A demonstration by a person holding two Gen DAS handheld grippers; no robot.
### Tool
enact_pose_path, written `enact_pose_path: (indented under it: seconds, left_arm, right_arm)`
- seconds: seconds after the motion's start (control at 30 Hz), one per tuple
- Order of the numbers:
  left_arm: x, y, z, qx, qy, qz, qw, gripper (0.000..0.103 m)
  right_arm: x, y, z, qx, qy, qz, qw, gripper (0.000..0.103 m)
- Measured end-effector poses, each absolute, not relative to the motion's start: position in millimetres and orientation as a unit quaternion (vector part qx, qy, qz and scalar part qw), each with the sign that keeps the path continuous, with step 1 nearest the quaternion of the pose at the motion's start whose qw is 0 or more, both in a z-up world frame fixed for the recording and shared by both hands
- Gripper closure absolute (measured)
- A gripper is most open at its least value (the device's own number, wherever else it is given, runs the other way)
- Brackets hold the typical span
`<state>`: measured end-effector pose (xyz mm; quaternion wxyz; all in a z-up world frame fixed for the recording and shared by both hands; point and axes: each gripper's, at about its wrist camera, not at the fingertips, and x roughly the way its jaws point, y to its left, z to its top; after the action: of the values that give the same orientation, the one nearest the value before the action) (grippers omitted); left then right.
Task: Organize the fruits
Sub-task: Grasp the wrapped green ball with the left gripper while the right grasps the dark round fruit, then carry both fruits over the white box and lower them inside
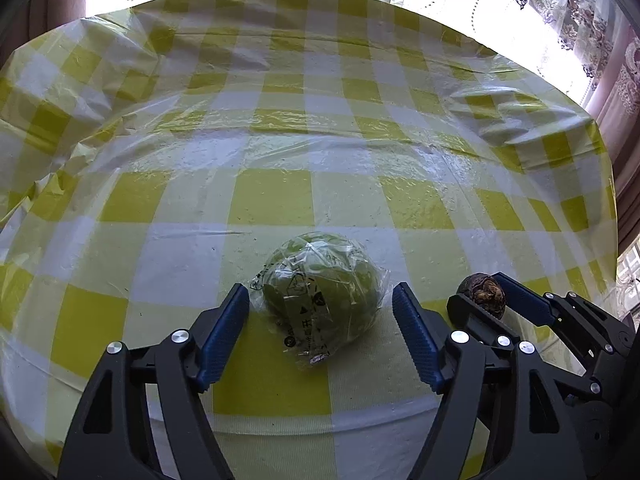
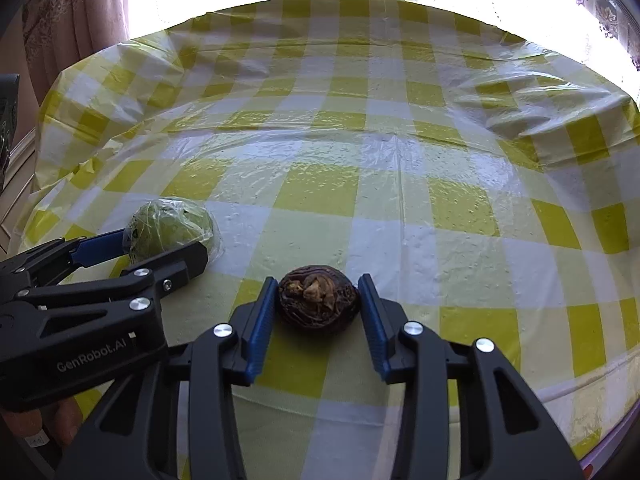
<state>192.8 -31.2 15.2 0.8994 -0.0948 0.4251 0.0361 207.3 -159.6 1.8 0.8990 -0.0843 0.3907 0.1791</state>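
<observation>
**Two fruits near the table's front edge, each between parted jaws**

A round table carries a glossy plastic cloth in yellow-and-white checks [image 1: 320, 128], creased toward its far edge and wrinkled at both sides. Behind it a bright window is hung with lace and patterned pink curtains [image 1: 580, 20]. No container shows in either view.

The round green fruit wrapped in clear printed plastic film [image 1: 320, 300] rests on the cloth near the front edge. The left gripper [image 1: 320, 320] straddles it, jaws released, with a gap on each side. Just beside it, the dark brown wrinkled round fruit [image 2: 318, 300] also lies on the cloth, between the blue-padded fingers of the right gripper [image 2: 318, 312], whose jaws are parted and close to the skin.
</observation>
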Motion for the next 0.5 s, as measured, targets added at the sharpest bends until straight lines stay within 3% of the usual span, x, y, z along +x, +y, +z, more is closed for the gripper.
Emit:
enact_pose_path:
  seconds: [0.1, 0.17, 0.5]
  left_arm:
    - [195, -33, 15, -0.084, 0.425, 0.039, 0.900, 0.032]
    - [196, -35, 16, -0.076, 0.424, 0.038, 0.902, 0.042]
    - [186, -42, 22, -0.064, 0.414, 0.043, 0.907, 0.044]
  right_arm:
    - [207, -160, 2, -0.087, 0.390, 0.178, 0.899, 0.062]
    - [206, -159, 2, -0.090, 0.389, 0.177, 0.900, 0.063]
    - [198, -173, 7, -0.075, 0.390, 0.165, 0.903, 0.063]
